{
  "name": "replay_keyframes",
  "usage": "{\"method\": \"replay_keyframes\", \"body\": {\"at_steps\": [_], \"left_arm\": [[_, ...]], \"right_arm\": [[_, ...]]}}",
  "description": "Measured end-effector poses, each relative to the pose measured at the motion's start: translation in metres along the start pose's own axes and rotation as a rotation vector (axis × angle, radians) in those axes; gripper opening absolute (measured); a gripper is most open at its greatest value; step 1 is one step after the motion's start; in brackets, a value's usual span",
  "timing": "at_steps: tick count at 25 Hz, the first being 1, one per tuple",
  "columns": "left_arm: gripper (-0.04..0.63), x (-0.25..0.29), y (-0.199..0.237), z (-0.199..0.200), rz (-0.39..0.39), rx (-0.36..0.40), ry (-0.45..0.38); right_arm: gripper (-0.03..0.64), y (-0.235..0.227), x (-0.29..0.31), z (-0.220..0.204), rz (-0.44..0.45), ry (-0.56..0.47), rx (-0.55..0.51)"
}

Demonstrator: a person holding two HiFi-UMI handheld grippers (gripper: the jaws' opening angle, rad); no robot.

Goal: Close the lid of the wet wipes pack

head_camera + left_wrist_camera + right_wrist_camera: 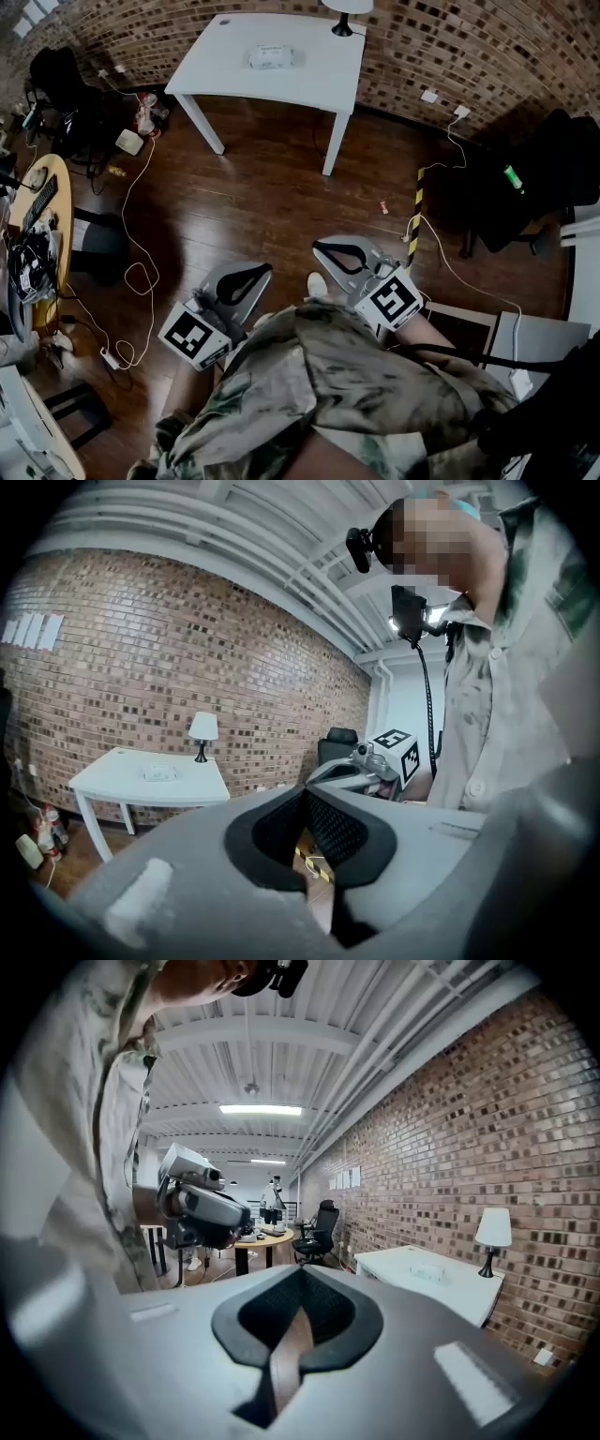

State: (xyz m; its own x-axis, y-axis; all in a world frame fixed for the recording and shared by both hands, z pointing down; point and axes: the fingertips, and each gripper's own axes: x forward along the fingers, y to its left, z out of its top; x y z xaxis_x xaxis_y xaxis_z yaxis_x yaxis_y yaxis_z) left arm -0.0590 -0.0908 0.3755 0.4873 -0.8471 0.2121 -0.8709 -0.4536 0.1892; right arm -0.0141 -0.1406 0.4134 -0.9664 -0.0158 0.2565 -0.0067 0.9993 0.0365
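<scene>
The wet wipes pack is a pale flat packet lying on the white table far ahead by the brick wall; at this distance its lid is too small to make out. The same pack shows small in the left gripper view, and the pack in the right gripper view. My left gripper and right gripper are held close to my body, well short of the table. Both are shut with nothing between the jaws, tips touching.
A lamp stands at the table's back right corner. Wooden floor lies between me and the table, with cables at the left and a black-yellow strip at the right. A round desk and black chairs flank the room.
</scene>
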Motion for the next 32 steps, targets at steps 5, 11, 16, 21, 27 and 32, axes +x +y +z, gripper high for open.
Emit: {"method": "replay_keyframes", "body": {"at_steps": [5,11,16,21,27,32], "left_arm": [[0.002,-0.081,-0.015,-0.018,0.017,-0.006,-0.027],[0.002,-0.171,-0.034,-0.041,0.003,0.002,-0.041],[0.002,-0.209,-0.055,-0.055,-0.04,0.015,-0.035],[0.002,-0.215,-0.074,-0.054,-0.072,0.022,-0.06],[0.002,-0.198,-0.105,-0.06,-0.109,0.021,-0.027],[0.002,-0.158,-0.141,-0.054,-0.108,0.047,-0.017]], "right_arm": [[0.006,0.072,0.015,0.023,0.004,-0.041,0.008],[0.006,0.155,0.031,0.046,-0.035,-0.068,-0.005],[0.006,0.203,0.027,0.052,-0.07,-0.059,-0.018],[0.006,0.223,0.009,0.048,-0.078,-0.022,-0.026],[0.006,0.229,-0.029,0.036,-0.093,0.0,-0.041],[0.006,0.219,-0.082,0.022,-0.103,0.003,-0.049]]}}
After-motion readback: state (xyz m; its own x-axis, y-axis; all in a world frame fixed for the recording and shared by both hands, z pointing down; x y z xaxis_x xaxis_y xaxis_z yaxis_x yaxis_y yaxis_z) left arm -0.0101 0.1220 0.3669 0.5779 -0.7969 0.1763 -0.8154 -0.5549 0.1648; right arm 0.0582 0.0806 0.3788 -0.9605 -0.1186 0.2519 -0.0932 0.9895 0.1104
